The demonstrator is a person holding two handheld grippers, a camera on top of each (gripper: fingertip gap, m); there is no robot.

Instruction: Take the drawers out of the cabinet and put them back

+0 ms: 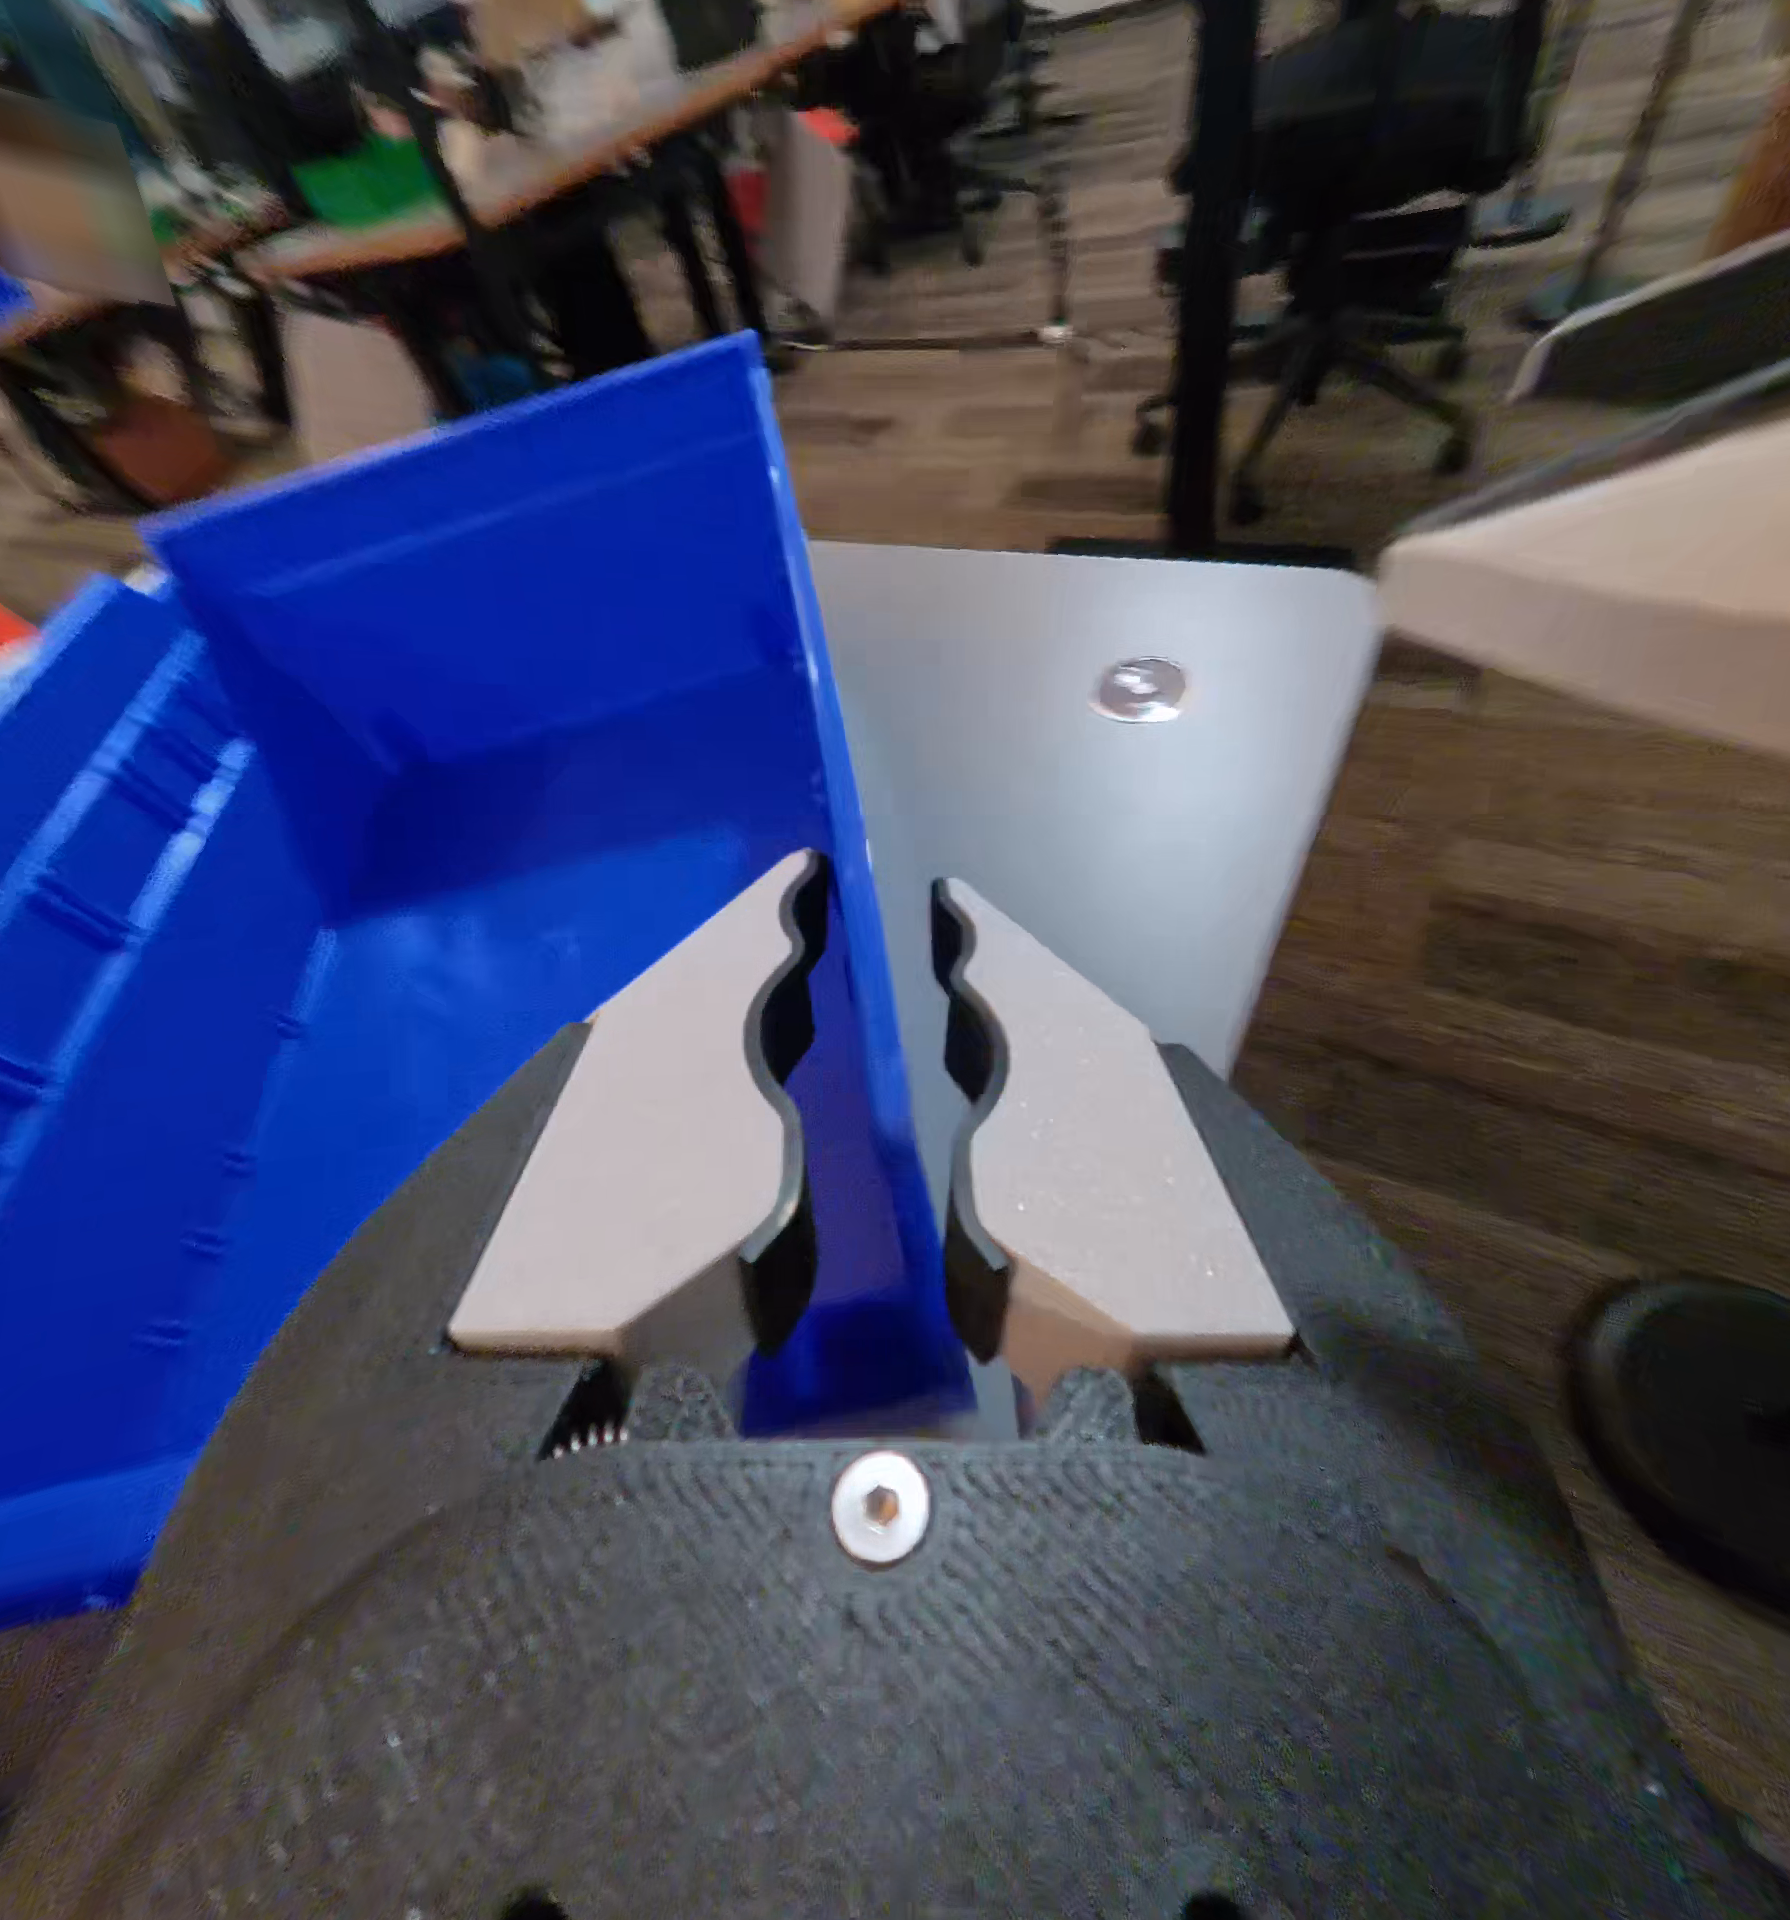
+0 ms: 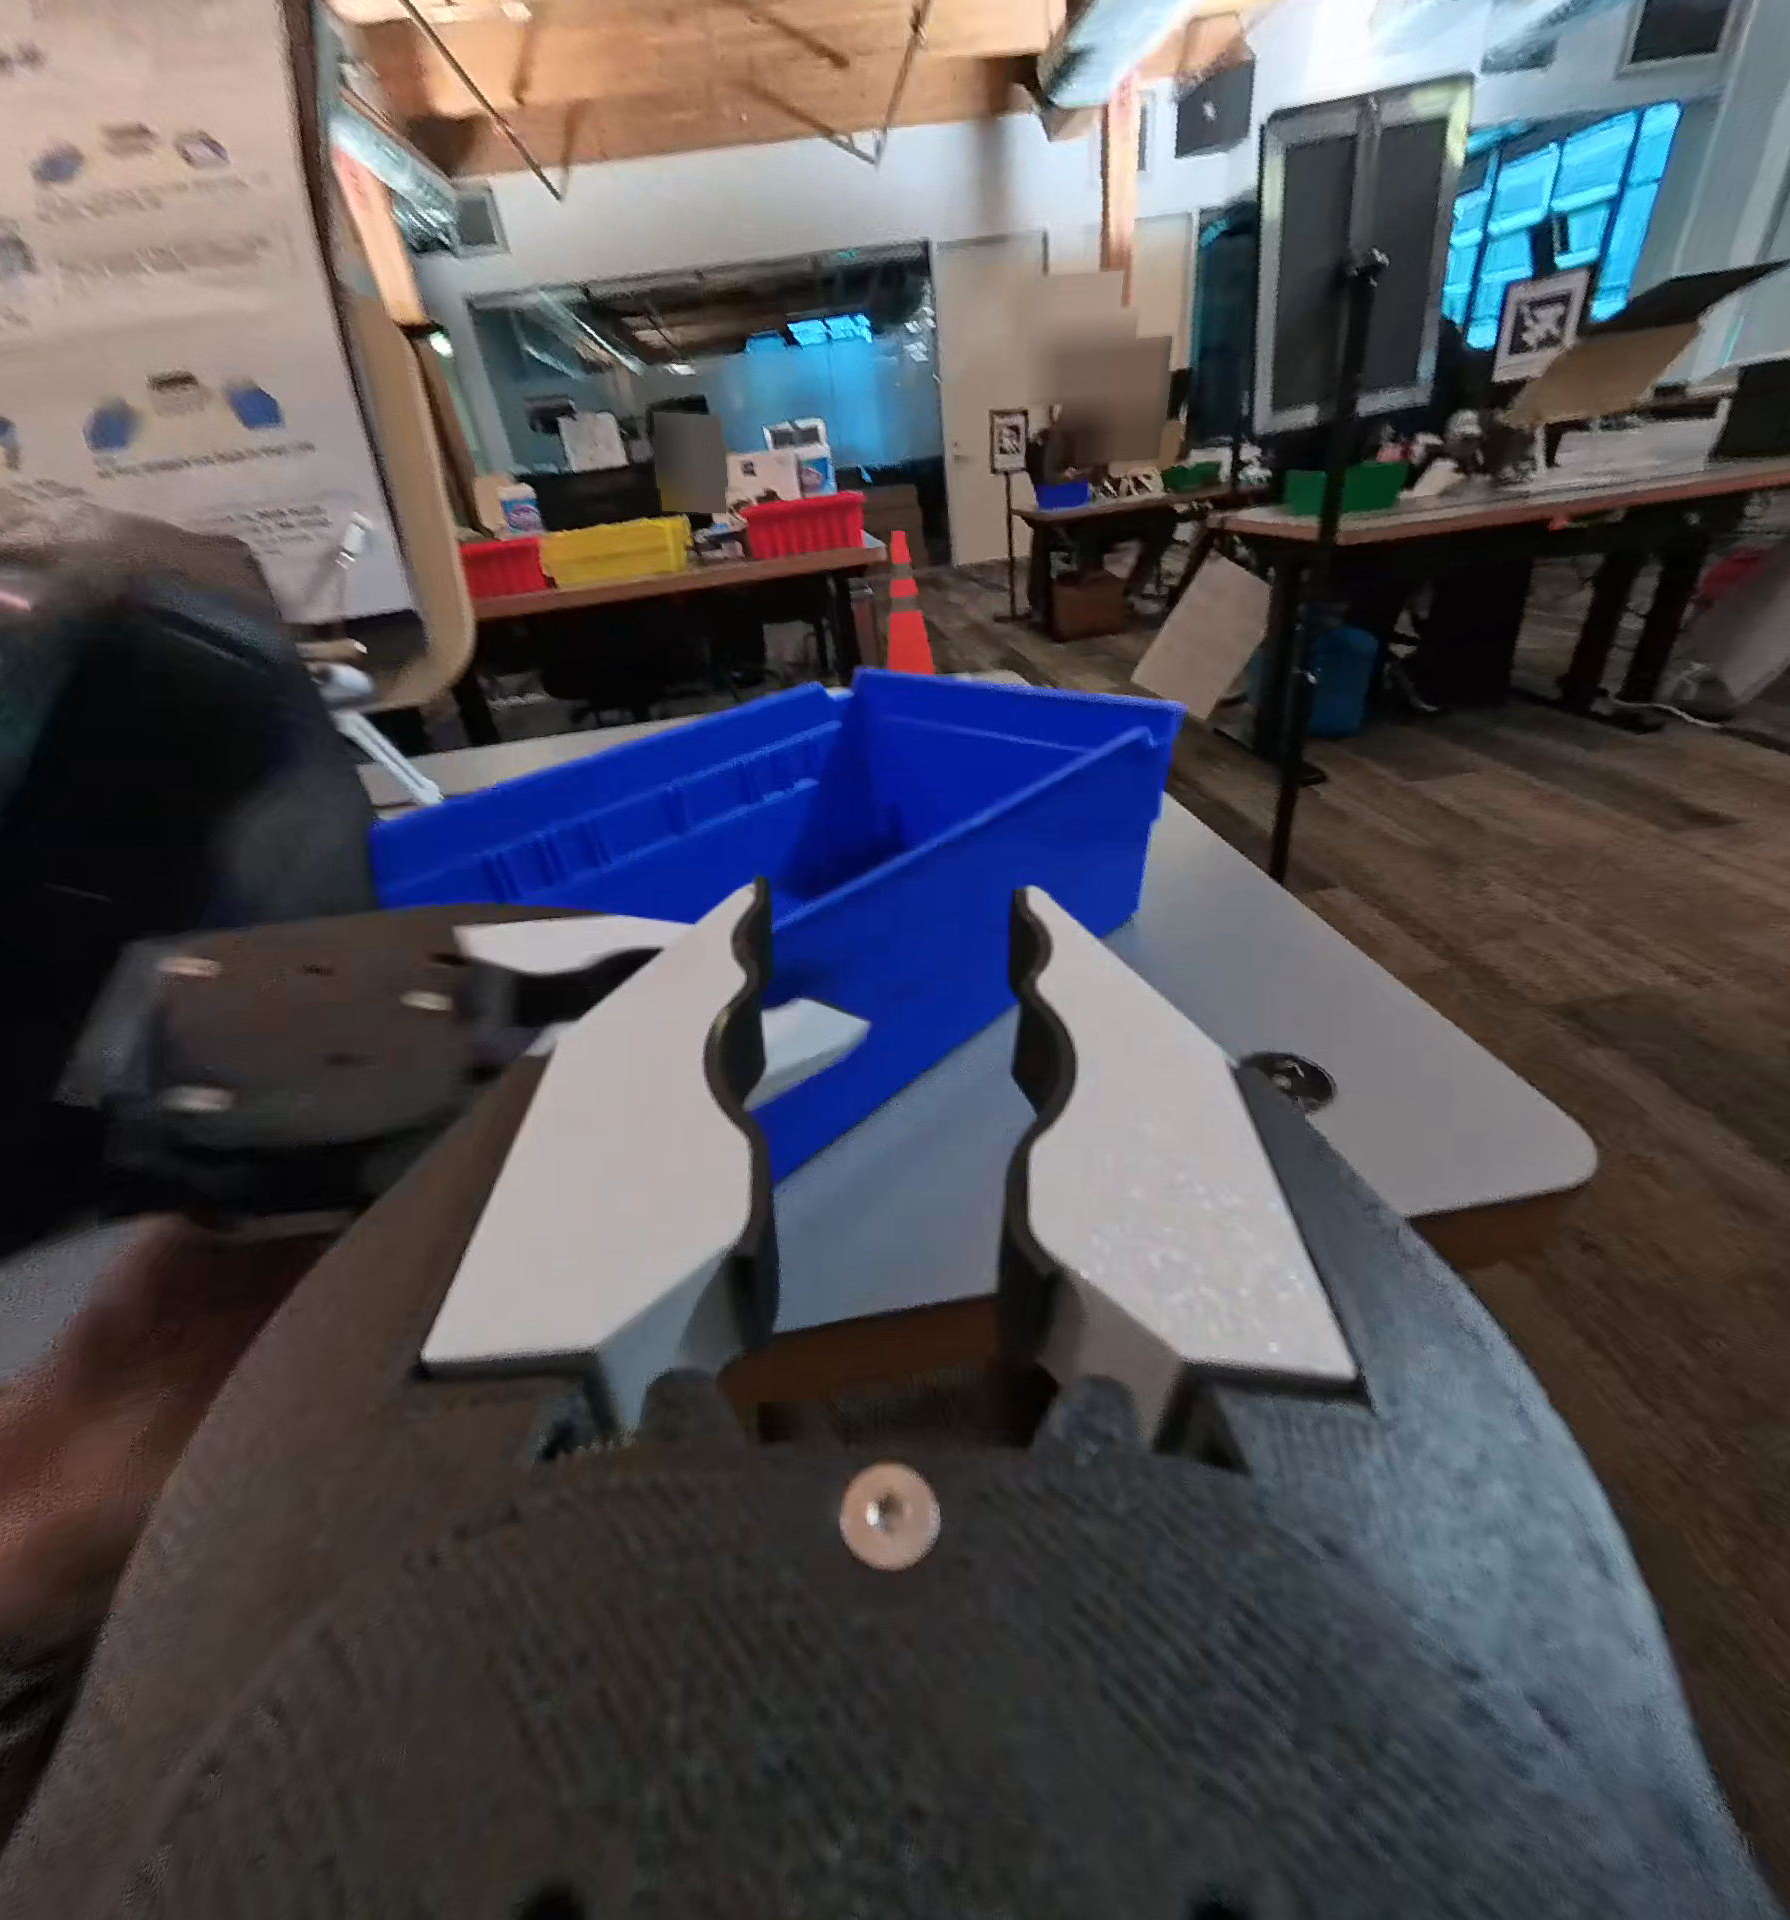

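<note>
Left hand-held gripper [image 1: 875, 883] grasps the side wall of the tilted blue plastic drawer [image 1: 517, 665] over the grey counter [image 1: 1099, 821], so it should stay clenched and level it, while the right hand-held gripper [image 2: 889, 909] hangs released behind.

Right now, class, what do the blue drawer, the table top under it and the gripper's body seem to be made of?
Blue drawer: probably moulded plastic, a uniform saturated blue, slightly glossy, with thin walls and moulded ribs.
Table top: looks like a smooth matte grey laminate board; its edge shows brown, so wood-based perhaps.
Right gripper body: apparently 3D-printed black plastic, judging by the fine layered texture.
</note>
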